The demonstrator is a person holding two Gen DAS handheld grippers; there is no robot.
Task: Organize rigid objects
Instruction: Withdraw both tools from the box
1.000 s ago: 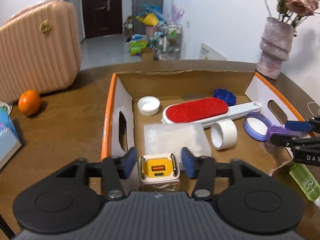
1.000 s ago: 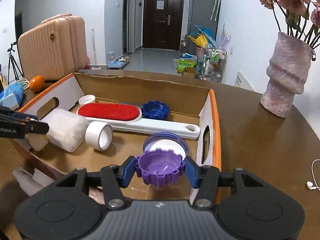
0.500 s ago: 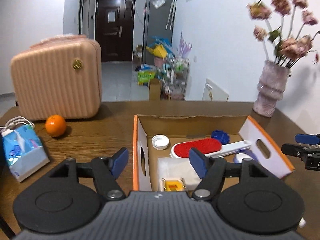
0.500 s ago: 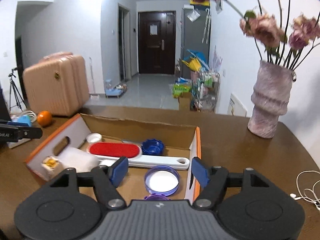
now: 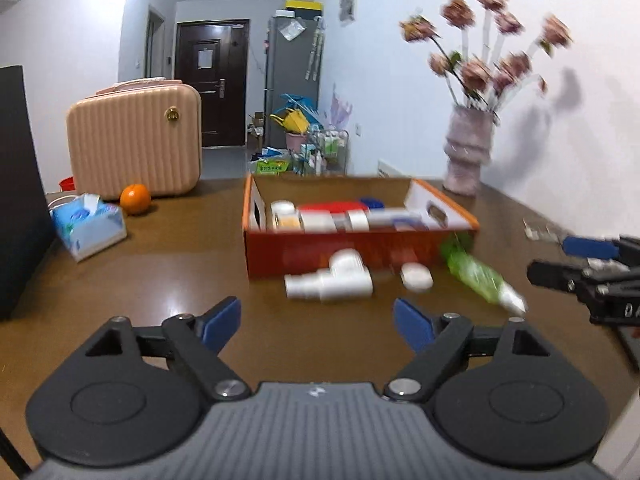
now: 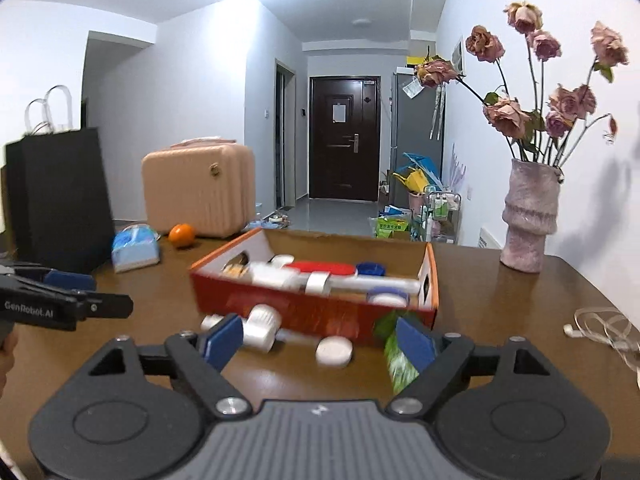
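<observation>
An orange cardboard box stands mid-table and holds a red lint brush, a tape roll, lids and a small yellow charger. In front of it on the table lie a white pipe fitting, a white round lid and a green bottle. My left gripper is open and empty, well back from the box. My right gripper is open and empty, also back from the box.
A pink suitcase, an orange and a tissue pack sit at the left. A black bag stands far left. A vase of flowers is at the back right; a white cable lies at the right.
Both grippers let go of their items in the box, opened, and pulled back and up away from the box. The charger and purple lid stay in the box.
</observation>
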